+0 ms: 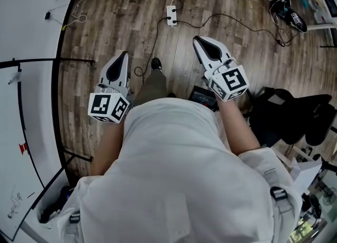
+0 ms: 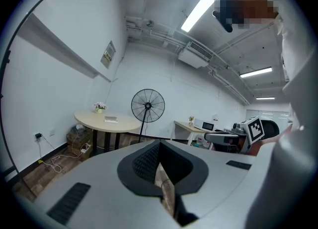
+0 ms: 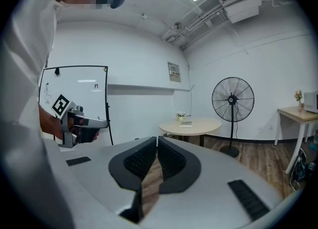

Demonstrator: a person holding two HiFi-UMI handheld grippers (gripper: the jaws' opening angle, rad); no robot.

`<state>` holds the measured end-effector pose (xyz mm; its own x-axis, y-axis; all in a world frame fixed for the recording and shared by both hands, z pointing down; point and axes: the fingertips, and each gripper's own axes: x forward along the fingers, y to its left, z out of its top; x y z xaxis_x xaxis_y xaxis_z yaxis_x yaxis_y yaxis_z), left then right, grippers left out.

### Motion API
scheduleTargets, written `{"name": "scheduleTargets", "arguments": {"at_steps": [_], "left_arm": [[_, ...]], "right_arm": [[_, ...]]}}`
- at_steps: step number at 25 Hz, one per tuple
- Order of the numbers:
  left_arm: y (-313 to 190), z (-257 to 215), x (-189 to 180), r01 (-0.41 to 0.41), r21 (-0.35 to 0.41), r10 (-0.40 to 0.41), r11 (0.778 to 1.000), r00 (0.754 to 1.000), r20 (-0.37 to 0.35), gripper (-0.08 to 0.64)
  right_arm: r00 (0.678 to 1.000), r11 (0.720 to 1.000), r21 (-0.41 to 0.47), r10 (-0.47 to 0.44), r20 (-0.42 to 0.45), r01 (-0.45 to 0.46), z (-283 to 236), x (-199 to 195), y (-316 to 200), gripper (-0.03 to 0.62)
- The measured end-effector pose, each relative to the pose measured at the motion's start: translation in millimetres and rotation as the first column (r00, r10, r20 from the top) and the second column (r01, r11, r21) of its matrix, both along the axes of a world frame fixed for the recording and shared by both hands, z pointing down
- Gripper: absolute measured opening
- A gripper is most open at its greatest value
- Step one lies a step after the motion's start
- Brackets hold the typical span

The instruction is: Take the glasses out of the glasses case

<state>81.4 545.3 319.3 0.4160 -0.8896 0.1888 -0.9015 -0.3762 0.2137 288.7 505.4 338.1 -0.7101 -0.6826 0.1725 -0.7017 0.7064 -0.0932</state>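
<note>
The person stands on a wooden floor [image 1: 131,20] and holds the left gripper [image 1: 125,54] and the right gripper [image 1: 196,39] in front of the body, both well above the floor and well apart from each other. In each gripper view the two jaws are pressed together at the tips and nothing is between them. The glasses case shows in no view; past the jaws stand only a round table [image 3: 191,123] and a standing fan [image 3: 232,100].
</note>
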Motion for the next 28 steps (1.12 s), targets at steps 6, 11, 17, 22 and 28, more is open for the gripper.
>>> {"name": "scheduleTargets", "arguments": {"at_steps": [6,11,17,22,28], "left_arm": [[-77.9,-3.0,-29.4,-0.077,0.034,0.079,0.996,0.995,-0.066,0.005],[-146.2,1.1,-73.7,0.002,0.011,-0.001,1.000,0.995,-0.098,0.005],[-206.6,4.5,-103.8,0.039,0.021,-0.035,0.999,0.989,-0.143,0.003],[-246.3,23.0,-104.8,0.056,-0.035,-0.060,0.998,0.990,-0.126,0.000],[-295.9,41.7,-63.5,-0.100,-0.055,0.094,0.993,0.989,-0.112,0.005]], "right_arm": [[0.999,1.000,0.004,-0.018,-0.046,0.018,-10.5,-36.9,-81.5,0.028],[0.998,1.000,0.001,-0.023,-0.065,0.023,-15.7,-66.5,-147.2,0.028],[0.998,1.000,-0.001,-0.024,-0.063,0.024,-13.1,-89.2,-207.8,0.029],[0.998,1.000,-0.008,-0.012,-0.057,0.012,-7.8,-86.3,-248.7,0.028],[1.000,0.999,-0.029,-0.016,-0.025,0.016,7.7,-77.4,-312.8,0.028]]}}
